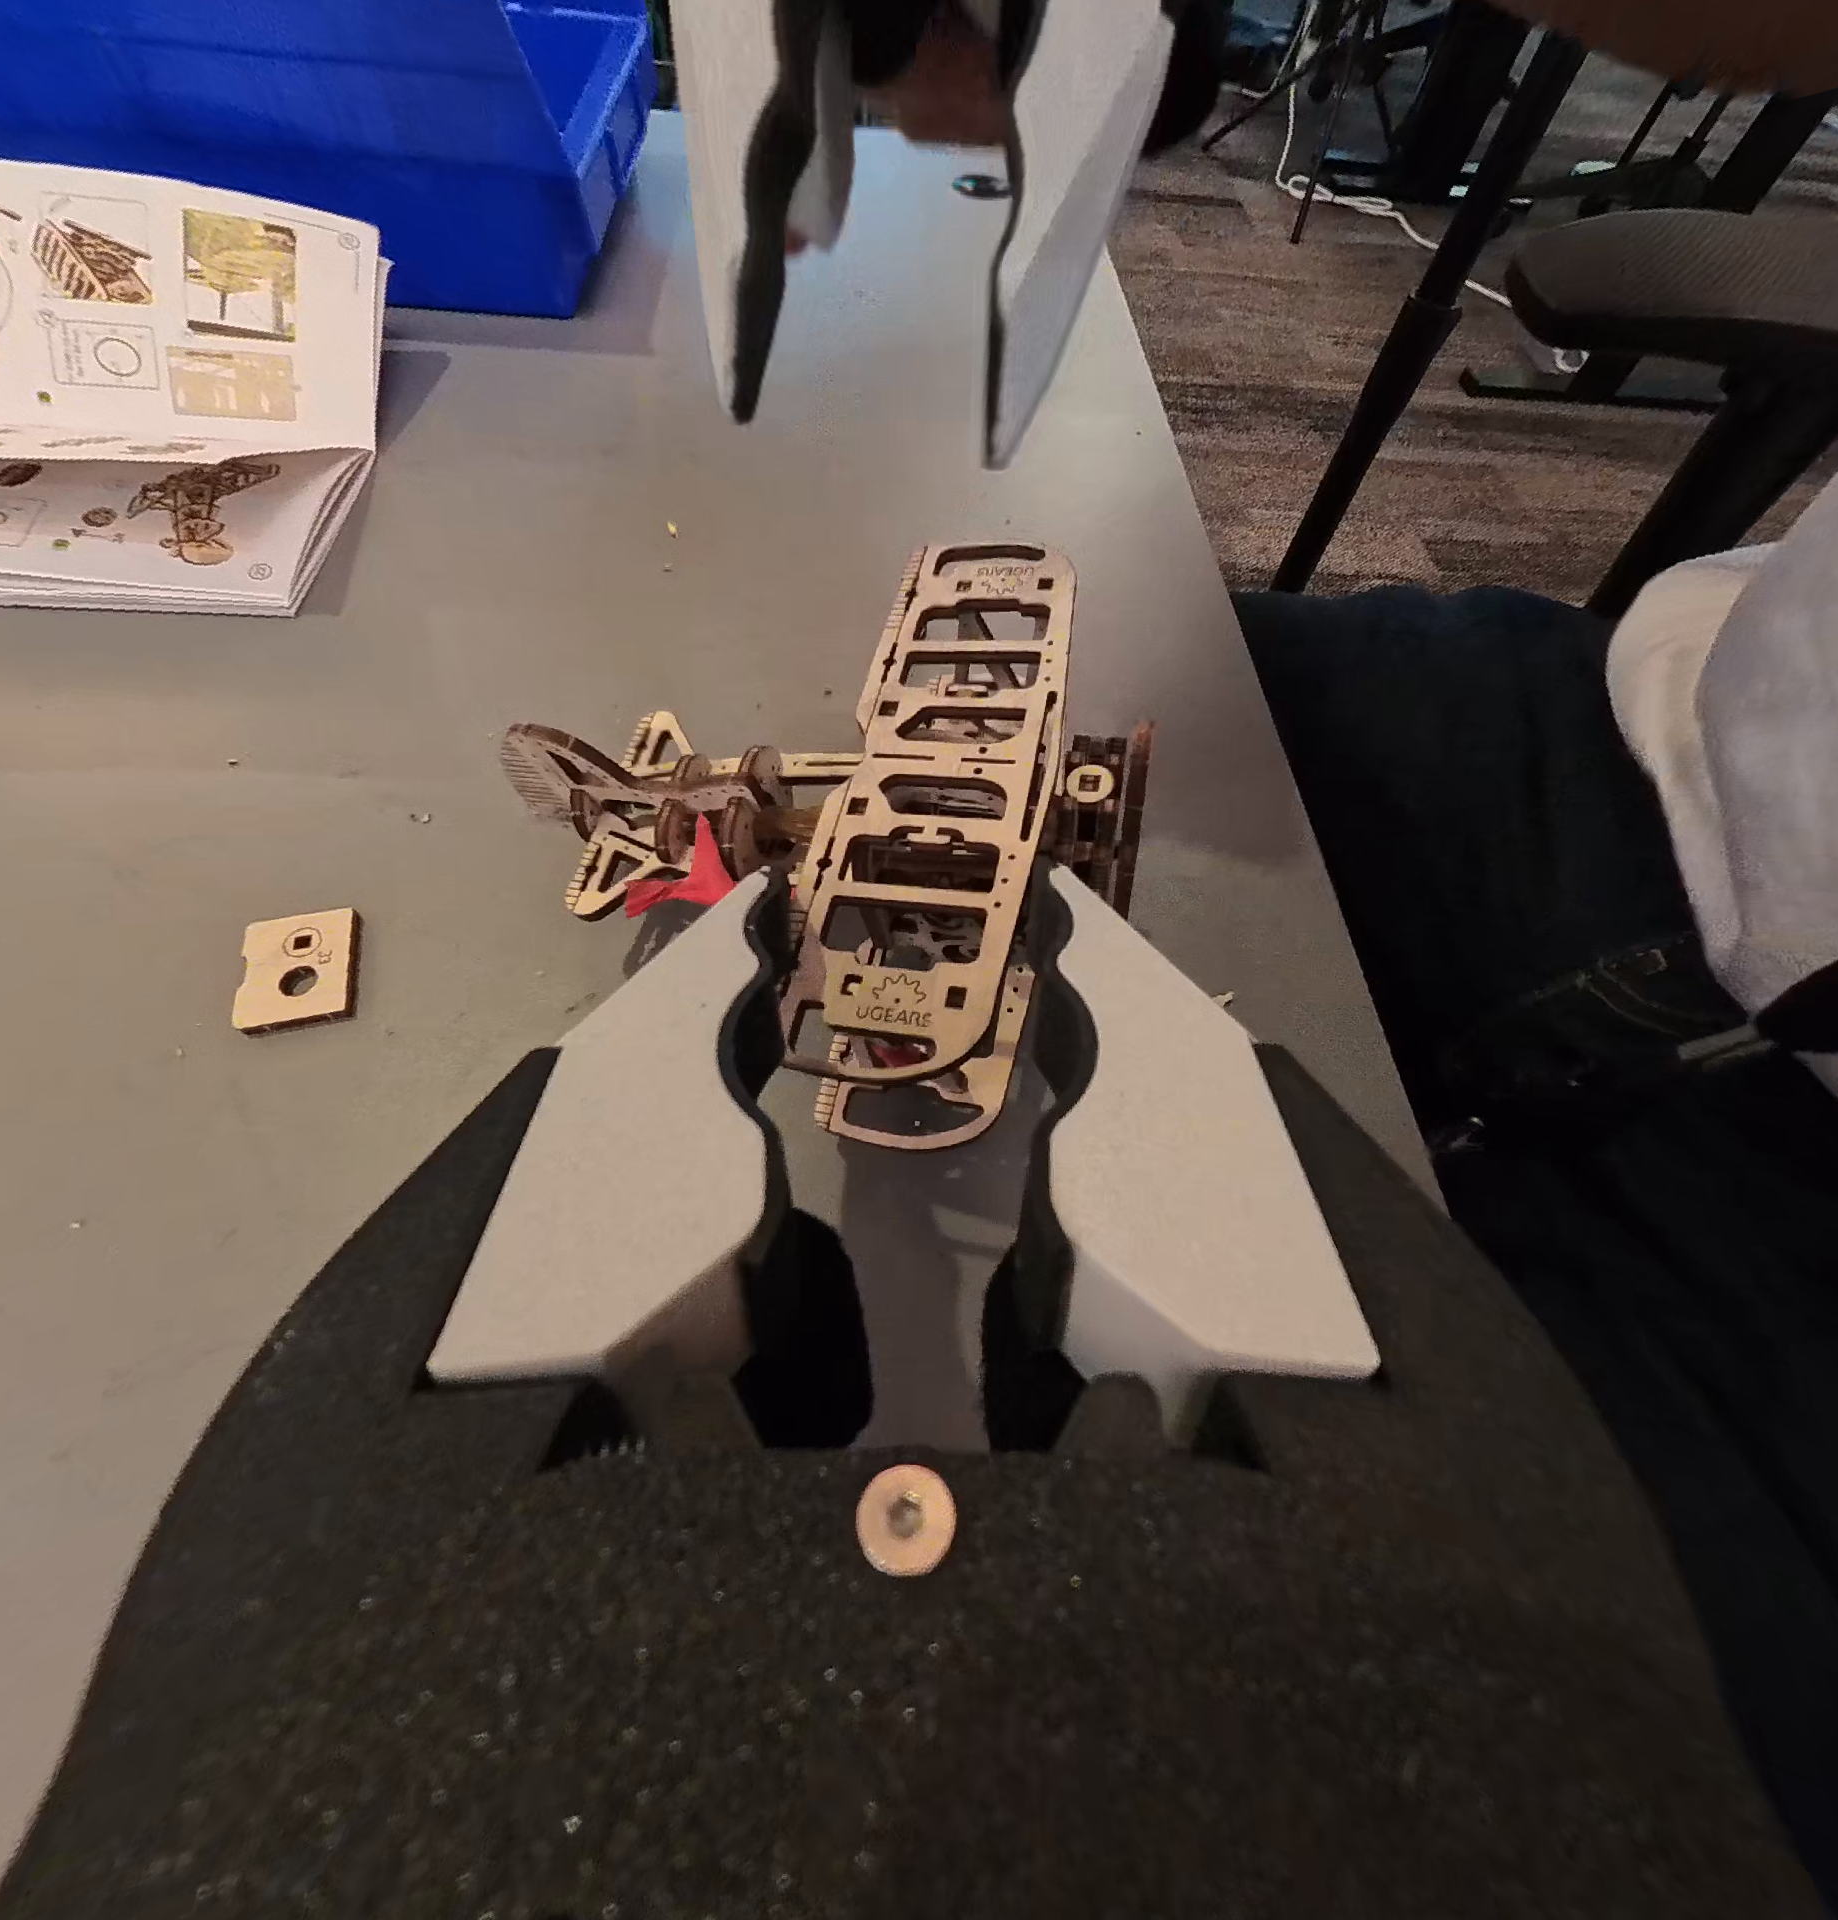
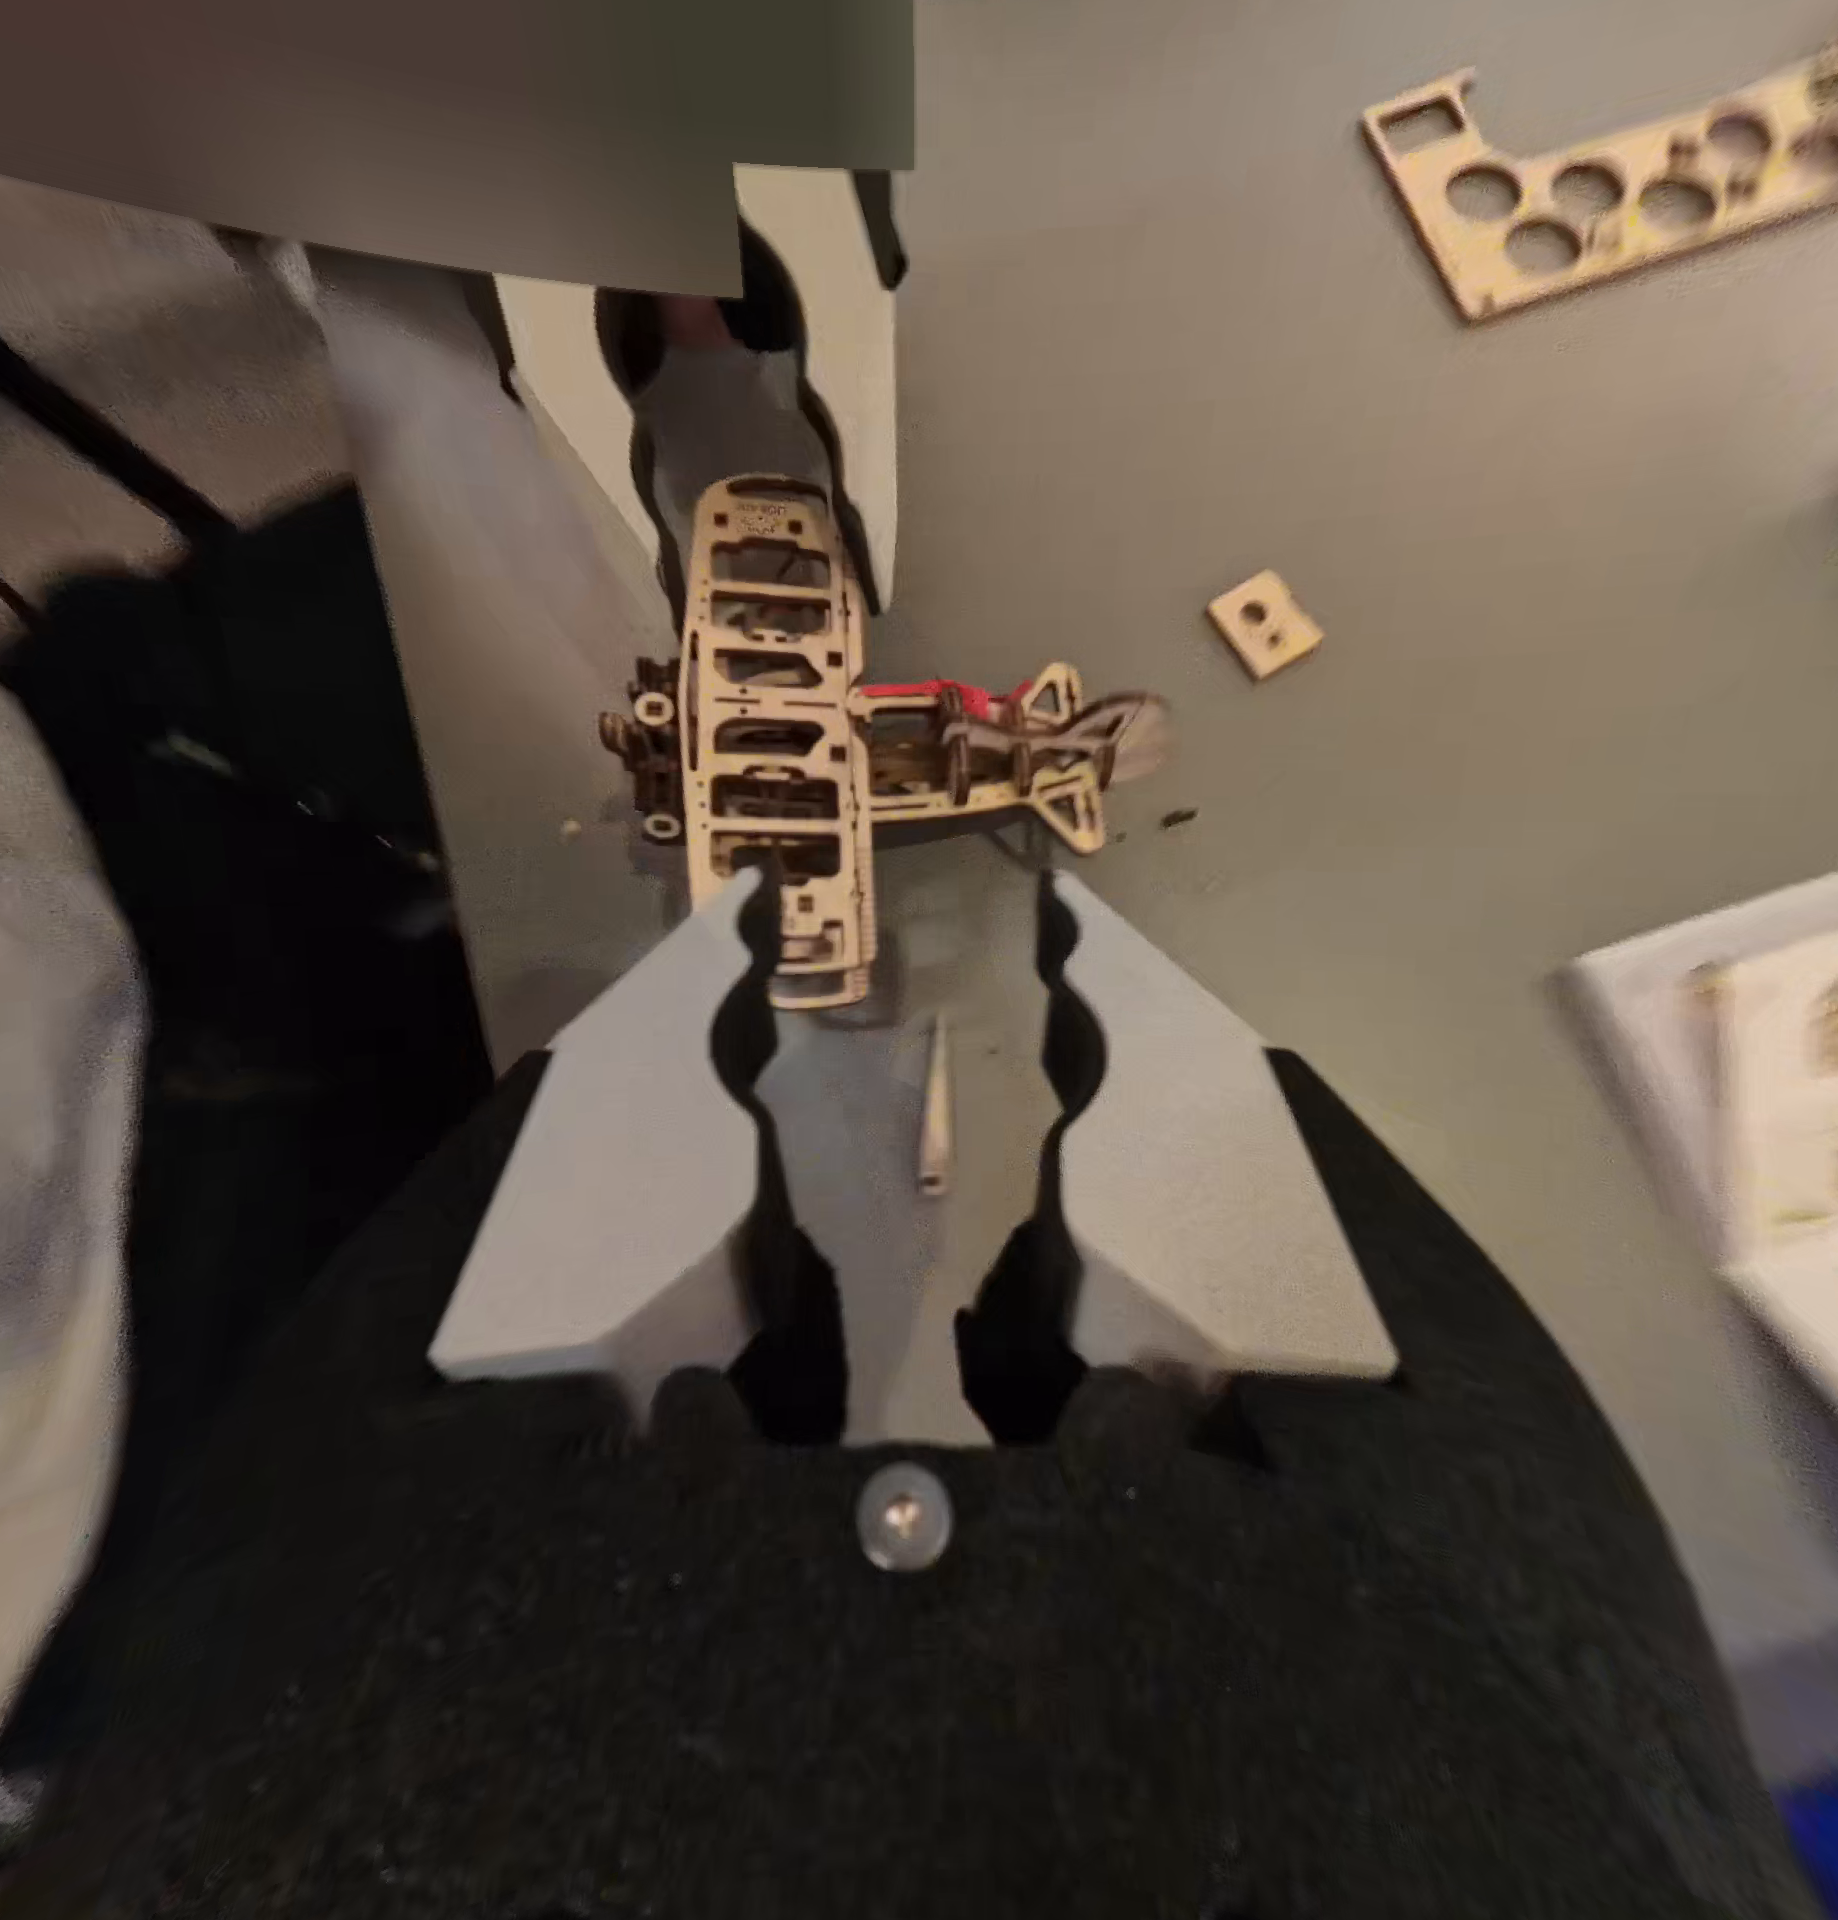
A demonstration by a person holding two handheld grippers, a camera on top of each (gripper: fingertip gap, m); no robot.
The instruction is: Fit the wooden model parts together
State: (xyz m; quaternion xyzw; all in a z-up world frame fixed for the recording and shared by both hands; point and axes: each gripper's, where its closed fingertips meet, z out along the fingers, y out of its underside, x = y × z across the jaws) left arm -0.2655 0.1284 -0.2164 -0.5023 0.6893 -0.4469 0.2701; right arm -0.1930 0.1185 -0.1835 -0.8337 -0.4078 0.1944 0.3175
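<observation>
A wooden biplane model [image 1: 946,790] stands on the grey table [image 1: 427,1195], nose toward the table's edge, with a red scrap [image 1: 686,878] by its fuselage. My left gripper [image 1: 910,883] is open, and its fingers straddle the near end of the upper wing. My right gripper [image 1: 873,436] is open and empty, hovering just beyond the far wing end. In the right wrist view the model [image 2: 769,727] lies between the two grippers; my right gripper [image 2: 899,878] has the wing tip beside its left finger, and the left gripper [image 2: 764,540] straddles the other tip.
A small square wooden piece with holes [image 1: 297,971] lies left of the model. A thin wooden pin [image 2: 934,1112] lies on the table, and a punched-out wooden sheet [image 2: 1621,197] lies farther off. An instruction booklet [image 1: 167,384] and a blue bin [image 1: 375,135] sit at the back left. A person's legs [image 1: 1517,831] adjoin the table edge.
</observation>
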